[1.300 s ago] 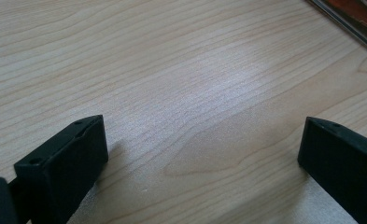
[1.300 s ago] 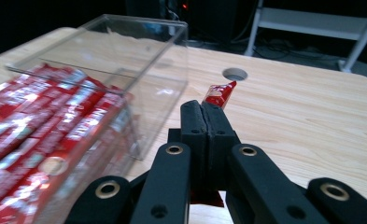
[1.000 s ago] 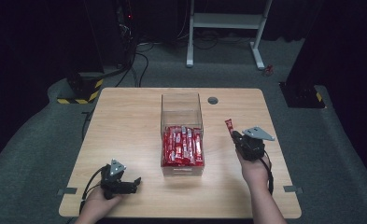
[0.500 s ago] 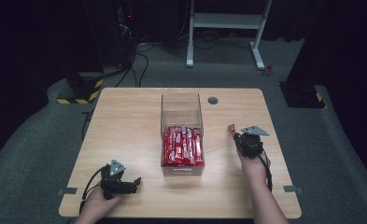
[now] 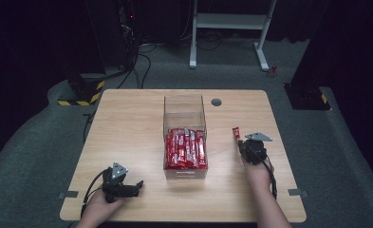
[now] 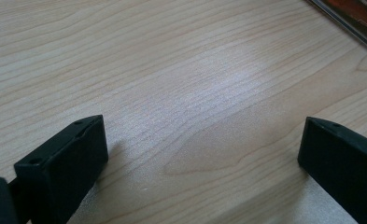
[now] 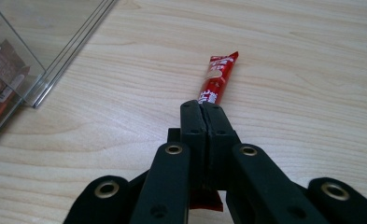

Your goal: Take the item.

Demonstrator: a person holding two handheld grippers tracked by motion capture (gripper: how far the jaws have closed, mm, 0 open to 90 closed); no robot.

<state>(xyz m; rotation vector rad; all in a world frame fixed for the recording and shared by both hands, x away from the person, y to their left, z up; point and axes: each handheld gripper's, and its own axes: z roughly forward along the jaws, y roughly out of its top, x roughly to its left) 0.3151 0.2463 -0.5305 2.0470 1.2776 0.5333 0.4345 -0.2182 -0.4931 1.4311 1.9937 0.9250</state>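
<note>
The right gripper [image 7: 203, 108] had its fingers [image 7: 190, 122] pressed together on one red stick packet [image 7: 217, 78], gripping it near one end; a short tail of wrapper showed below the fingers, and the rest of the packet ran straight out beyond the fingertips, its long axis in line with the fingers and its far end low over, perhaps touching, the bare tabletop [image 7: 312, 70]. We could not tell from these views whether that far end rested on the wood. The clear box [image 5: 184, 114], with its layer of like red packets [image 5: 186, 148], lay off to the left of these fingers, apart from them. In our judgement, the coming move turned on that line: to lay the packet flat, the fingers would have to lower along the packet's own axis before parting. The left gripper [image 5: 137, 186] stood with fingers [image 6: 67, 163] wide apart and nothing between them, over bare wood, the box corner ahead and to their right; the right hand [image 5: 256, 172] was plainly the nearer to the lone packet. Counts: one packet held, one box, two grippers; the packets in the box overlapped too much to count, roughly ten.
</note>
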